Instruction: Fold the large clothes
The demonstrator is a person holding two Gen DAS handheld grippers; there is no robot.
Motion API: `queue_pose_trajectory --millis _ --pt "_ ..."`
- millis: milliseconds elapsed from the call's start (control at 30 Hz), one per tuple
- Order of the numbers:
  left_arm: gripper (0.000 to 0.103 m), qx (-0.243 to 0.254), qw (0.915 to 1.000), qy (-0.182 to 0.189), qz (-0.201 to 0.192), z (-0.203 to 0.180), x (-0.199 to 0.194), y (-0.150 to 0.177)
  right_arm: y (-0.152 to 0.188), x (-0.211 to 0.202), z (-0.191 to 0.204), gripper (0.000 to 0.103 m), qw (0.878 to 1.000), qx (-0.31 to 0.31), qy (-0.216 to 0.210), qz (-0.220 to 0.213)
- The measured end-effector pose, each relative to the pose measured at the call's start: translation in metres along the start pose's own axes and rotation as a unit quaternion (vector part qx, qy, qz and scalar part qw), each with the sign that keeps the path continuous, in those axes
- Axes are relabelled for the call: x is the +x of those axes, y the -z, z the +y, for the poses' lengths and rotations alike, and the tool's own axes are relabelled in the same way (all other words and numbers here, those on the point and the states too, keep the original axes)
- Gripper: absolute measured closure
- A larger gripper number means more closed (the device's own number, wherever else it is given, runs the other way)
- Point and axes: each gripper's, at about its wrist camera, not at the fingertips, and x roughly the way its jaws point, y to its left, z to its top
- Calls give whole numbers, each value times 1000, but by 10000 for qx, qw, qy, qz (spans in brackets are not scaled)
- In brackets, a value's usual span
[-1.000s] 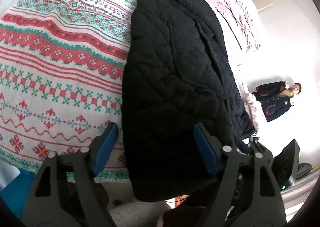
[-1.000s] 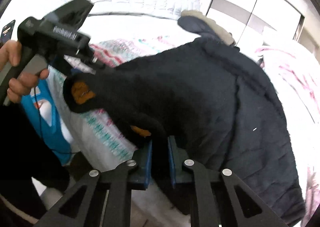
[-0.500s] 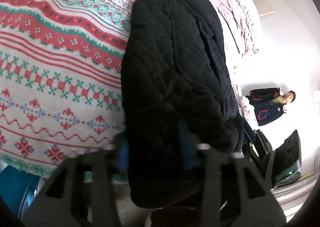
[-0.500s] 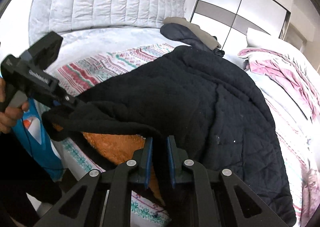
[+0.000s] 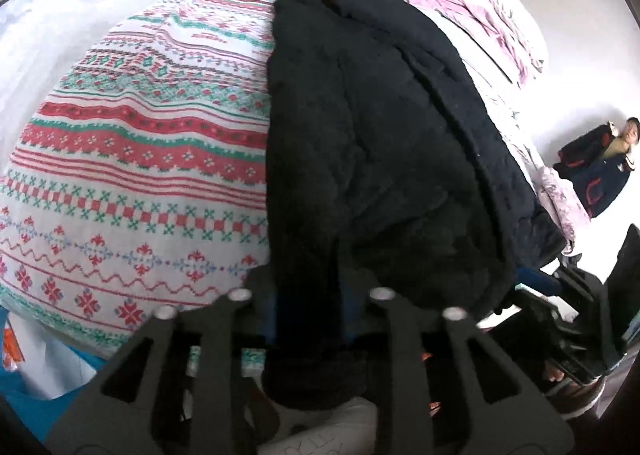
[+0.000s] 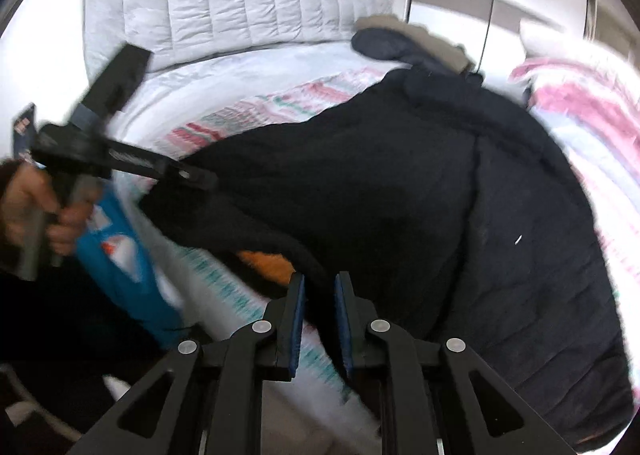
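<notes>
A large black quilted jacket (image 5: 380, 143) lies lengthwise on a patterned blanket on the bed. Its orange lining (image 6: 266, 265) shows at the lifted hem in the right wrist view. My left gripper (image 5: 308, 303) is shut on the jacket's near hem, the fabric bunched between its fingers. My right gripper (image 6: 319, 295) is shut on the hem edge of the jacket (image 6: 400, 207) too. The left gripper (image 6: 192, 177) also shows in the right wrist view, held in a hand at the jacket's left corner.
A red, green and white patterned blanket (image 5: 132, 159) covers the bed. A pink and white duvet (image 5: 472, 15) lies at the far right. A grey quilted headboard (image 6: 240, 3) and wardrobe doors stand behind. A blue bag (image 6: 120, 259) sits by the bed edge. A person (image 5: 600, 171) stands by the wall.
My left gripper closed from wide open onto the jacket's near hem. My right gripper kept its hold and the hem between the two grippers lifted, then lowered, showing the orange lining.
</notes>
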Motion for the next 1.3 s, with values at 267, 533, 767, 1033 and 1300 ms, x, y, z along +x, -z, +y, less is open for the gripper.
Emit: queue_pose_trajectory --millis 267,533,767,1033,1300 --pt "46 -624 9951 619 446 32 7 6 38 -68 -111 30 9878 1506 373 -123" --pt "45 -790 9864 1250 718 27 15 12 104 -110 -251 27 9467 3089 899 139" --pt "50 -787 9867 1221 723 17 16 15 123 -123 -274 26 9221 3844 269 -348" --pt "50 864 9938 165 -677 -49 -32 2 85 -133 -178 26 9701 2330 611 -292" --pt "46 2223 9713 -31 -842 -108 -23 4 65 -48 -63 26 9986 426 131 280"
